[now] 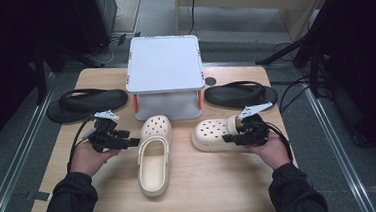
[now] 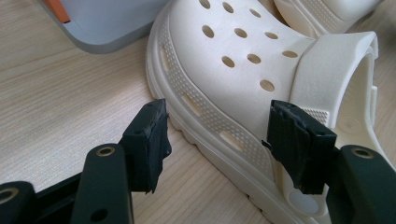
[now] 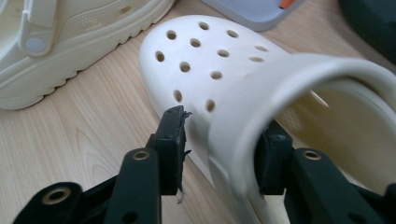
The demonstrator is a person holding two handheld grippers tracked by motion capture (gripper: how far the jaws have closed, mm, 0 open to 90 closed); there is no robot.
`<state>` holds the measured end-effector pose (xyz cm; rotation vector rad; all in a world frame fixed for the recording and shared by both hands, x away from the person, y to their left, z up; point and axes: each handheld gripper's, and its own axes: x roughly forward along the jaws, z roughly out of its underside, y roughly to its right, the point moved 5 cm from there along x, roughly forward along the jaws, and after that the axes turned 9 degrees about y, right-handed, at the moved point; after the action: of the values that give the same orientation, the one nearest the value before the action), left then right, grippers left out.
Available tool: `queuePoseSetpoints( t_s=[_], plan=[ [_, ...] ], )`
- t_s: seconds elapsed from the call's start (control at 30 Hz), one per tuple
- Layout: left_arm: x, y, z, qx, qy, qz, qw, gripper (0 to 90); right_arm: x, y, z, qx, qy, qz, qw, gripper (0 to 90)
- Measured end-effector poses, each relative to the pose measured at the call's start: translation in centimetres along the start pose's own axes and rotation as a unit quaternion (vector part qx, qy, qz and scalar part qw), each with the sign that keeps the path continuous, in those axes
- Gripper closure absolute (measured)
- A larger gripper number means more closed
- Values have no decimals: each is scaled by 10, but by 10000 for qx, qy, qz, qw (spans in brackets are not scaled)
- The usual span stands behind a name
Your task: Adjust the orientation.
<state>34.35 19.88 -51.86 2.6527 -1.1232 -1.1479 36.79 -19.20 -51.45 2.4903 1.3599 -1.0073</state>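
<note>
Two cream clogs lie on the wooden table point(image 1: 207, 190). The left clog point(image 1: 155, 163) points toward the box, and the right clog point(image 1: 210, 133) lies crosswise with its toe to the left. My left gripper point(image 1: 134, 141) is at the left clog's side. In the left gripper view it point(image 2: 218, 106) is open, one jaw over the table and the other over the clog point(image 2: 233, 60) near the strap rivet. My right gripper point(image 1: 230, 139) is at the right clog's heel end. There it point(image 3: 224, 123) is open astride the clog's point(image 3: 219, 60) wall, one jaw outside and one inside the opening.
A white and grey box point(image 1: 165, 70) stands at the back middle of the table. One black flip-flop point(image 1: 86, 104) lies to its left, another point(image 1: 240, 95) to its right. Bare wood stretches along the table's near edge.
</note>
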Motion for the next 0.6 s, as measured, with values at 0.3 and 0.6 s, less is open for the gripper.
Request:
queuePoseSetpoints(
  t_s=[0.3,0.6],
  plan=[
    [0,1,-1,31,-7,-13,10000,387,7,0,-4,462,-165,-354,9982,745],
    [-4,4,-5,204,203,-33,9996,393,12,-17,-20,596,2,-183,9981,762]
  ],
)
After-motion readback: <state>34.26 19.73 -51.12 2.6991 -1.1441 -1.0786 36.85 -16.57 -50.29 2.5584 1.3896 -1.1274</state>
